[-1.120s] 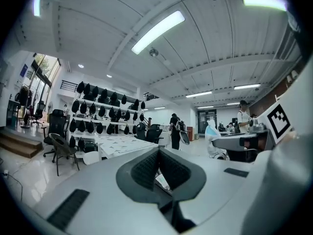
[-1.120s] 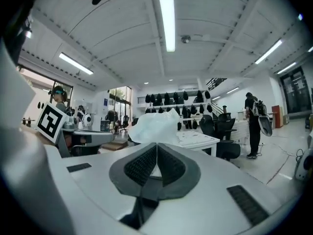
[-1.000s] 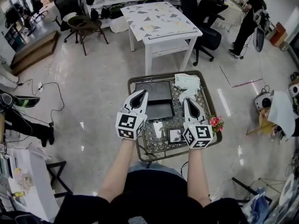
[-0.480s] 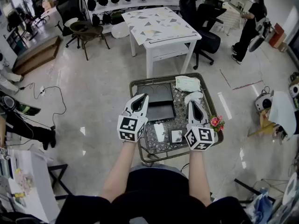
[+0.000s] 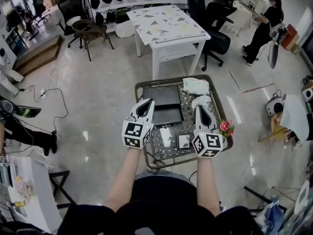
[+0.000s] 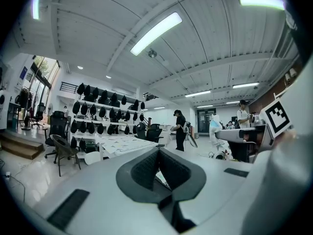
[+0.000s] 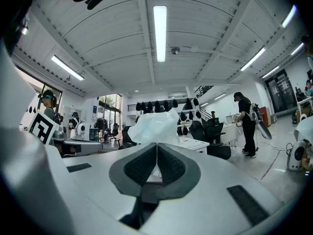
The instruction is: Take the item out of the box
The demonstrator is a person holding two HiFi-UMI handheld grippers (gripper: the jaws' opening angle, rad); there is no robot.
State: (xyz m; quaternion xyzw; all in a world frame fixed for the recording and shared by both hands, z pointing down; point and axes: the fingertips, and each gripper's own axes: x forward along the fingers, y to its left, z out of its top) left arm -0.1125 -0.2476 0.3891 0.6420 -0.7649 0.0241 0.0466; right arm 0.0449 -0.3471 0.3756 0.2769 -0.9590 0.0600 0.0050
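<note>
Above the tray (image 5: 161,78), right hand-held gripper (image 5: 199,109) still pinches white bag (image 5: 202,101); left hand-held gripper (image 5: 148,102) stays closed.

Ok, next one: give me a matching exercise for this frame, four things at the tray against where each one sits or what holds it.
Things:
1. black box
2. pink flowers
3. white plastic bag
4. folded white packet

Places:
A. far right corner of the tray
B. pinched in the right gripper
C. tray's right edge
D. far left part of the tray

Pairs: 1-D, 2-C, 3-B, 4-A
</note>
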